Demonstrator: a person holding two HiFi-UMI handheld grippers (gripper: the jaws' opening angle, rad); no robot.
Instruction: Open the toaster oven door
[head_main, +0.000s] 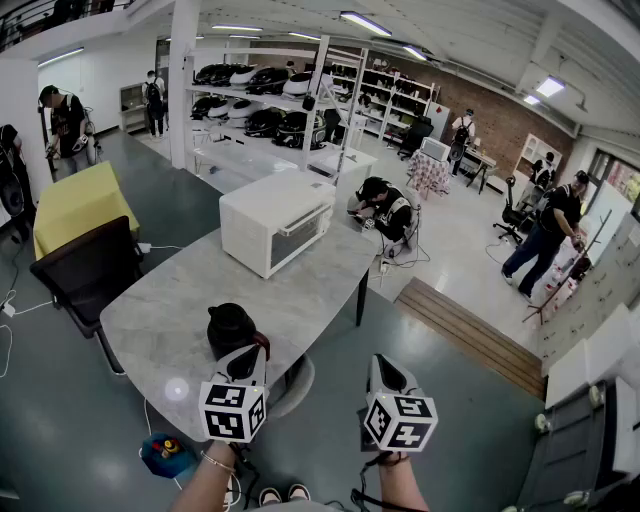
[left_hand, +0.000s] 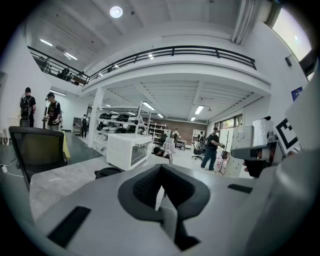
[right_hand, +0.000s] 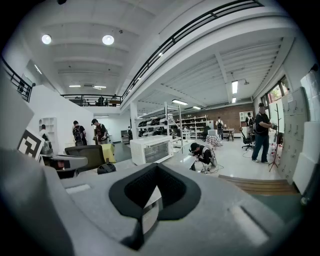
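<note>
A white toaster oven (head_main: 275, 220) stands at the far end of the grey marble table (head_main: 170, 320), its glass door closed with the handle along the top. It also shows far ahead in the left gripper view as the toaster oven (left_hand: 127, 150) and in the right gripper view as the toaster oven (right_hand: 151, 149). My left gripper (head_main: 244, 358) is held over the table's near edge, well short of the oven. My right gripper (head_main: 386, 368) hangs beside it, past the table's corner. Both the left gripper (left_hand: 165, 195) and the right gripper (right_hand: 154, 195) have their jaws together with nothing between them.
A black bag (head_main: 231, 327) lies on the table just ahead of my left gripper. A black chair (head_main: 88, 270) stands at the table's left, with a yellow-covered table (head_main: 75, 205) behind it. A person (head_main: 386, 208) crouches beyond the far end. A wooden platform (head_main: 470, 332) lies to the right.
</note>
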